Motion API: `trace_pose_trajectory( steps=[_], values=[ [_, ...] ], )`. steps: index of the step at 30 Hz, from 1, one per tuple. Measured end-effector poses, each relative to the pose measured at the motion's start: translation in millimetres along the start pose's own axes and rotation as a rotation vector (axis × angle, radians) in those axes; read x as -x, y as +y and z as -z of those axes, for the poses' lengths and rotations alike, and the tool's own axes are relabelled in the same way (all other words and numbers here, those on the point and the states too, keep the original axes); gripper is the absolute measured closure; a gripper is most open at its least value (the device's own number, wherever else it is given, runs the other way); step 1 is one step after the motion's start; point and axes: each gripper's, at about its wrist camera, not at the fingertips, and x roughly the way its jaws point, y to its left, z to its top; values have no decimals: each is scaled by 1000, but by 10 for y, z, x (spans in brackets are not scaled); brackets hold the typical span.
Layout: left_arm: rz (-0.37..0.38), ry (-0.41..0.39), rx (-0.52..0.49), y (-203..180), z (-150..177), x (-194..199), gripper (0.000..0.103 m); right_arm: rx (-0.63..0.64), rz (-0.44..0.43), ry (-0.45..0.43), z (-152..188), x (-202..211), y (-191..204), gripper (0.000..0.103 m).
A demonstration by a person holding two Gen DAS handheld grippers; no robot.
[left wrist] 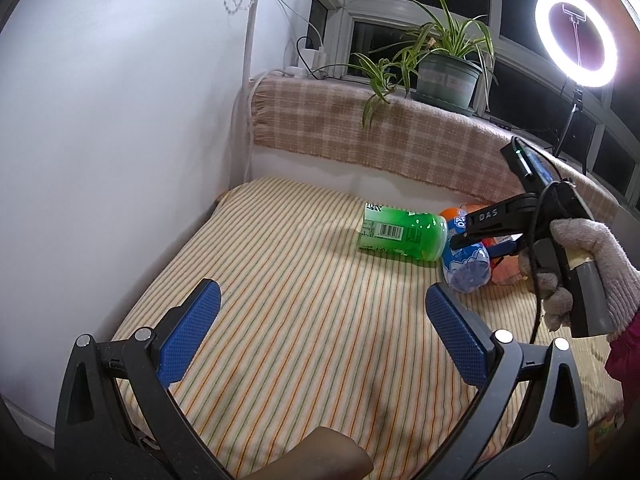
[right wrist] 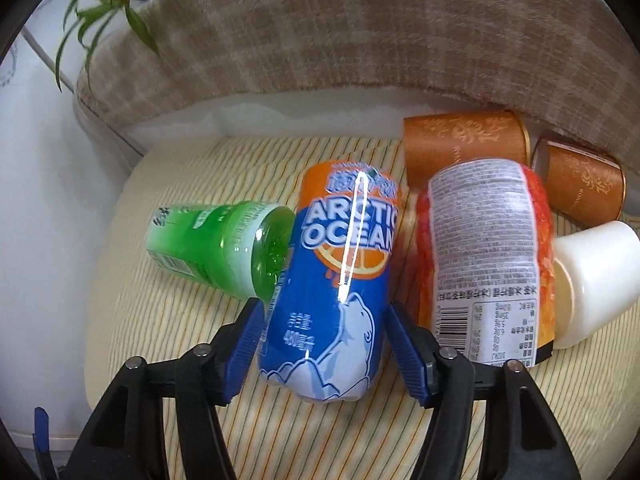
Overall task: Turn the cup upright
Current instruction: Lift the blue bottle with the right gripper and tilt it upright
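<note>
A blue and orange "Arctic Ocean" cup [right wrist: 332, 280] lies on its side on the striped cloth [right wrist: 168, 332]. My right gripper [right wrist: 324, 336] has its blue pads on both sides of the cup's lower body and is shut on it. The same cup shows in the left wrist view [left wrist: 466, 264], under the right gripper [left wrist: 460, 242]. A green cup [right wrist: 224, 248] lies on its side touching the blue cup's left; it also shows in the left wrist view [left wrist: 400, 232]. My left gripper [left wrist: 320, 332] is open and empty, above the cloth near the front.
A red-orange cup [right wrist: 484, 264] with a printed label lies right of the blue one, a white cup [right wrist: 592, 280] beside it. Two brown patterned cups [right wrist: 464, 148] lie behind. A plaid blanket [left wrist: 360, 120], a potted plant [left wrist: 444, 76] and a ring light [left wrist: 576, 36] stand at the back. A white wall [left wrist: 120, 120] is left.
</note>
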Motion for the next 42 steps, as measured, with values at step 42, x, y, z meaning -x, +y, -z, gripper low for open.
trace_pose_trajectory(
  steps=[42],
  values=[
    [55, 15, -1, -113, -41, 38, 0, 45, -106, -147, 1167, 736, -73, 36]
  ],
)
